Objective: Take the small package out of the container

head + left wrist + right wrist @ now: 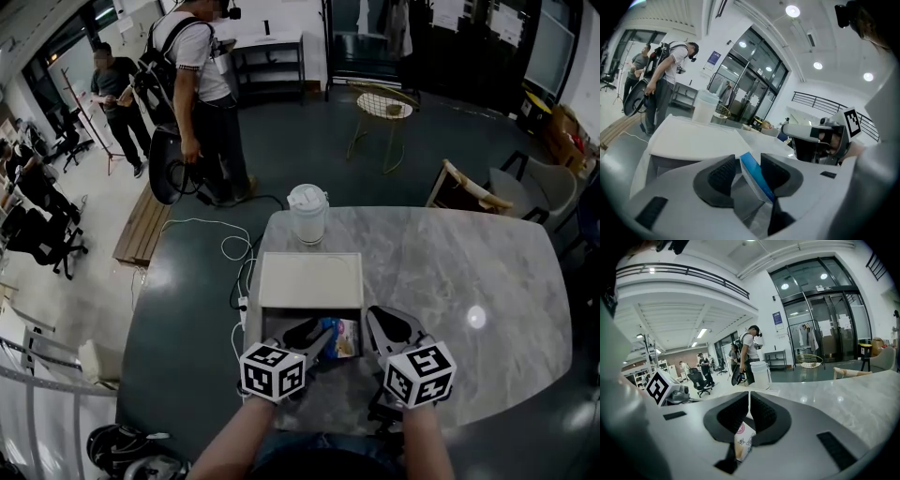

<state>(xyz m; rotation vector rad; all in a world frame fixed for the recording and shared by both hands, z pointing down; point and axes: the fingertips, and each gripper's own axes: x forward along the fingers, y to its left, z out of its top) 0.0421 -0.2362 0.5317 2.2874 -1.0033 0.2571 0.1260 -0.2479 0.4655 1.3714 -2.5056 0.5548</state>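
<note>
Small pkg (pixel 345 339), clamped in R tongs (pixel 749 400)

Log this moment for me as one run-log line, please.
left gripper: open, blue edge of small package between jaws | right gripper: shut on small package | container: open, on table

Nothing can be read: the print on the small package (pixel 743 444) in the right claw (pixel 749 404) is blurred, and the blue wall sign (pixel 777 318) beyond is too small.
</note>
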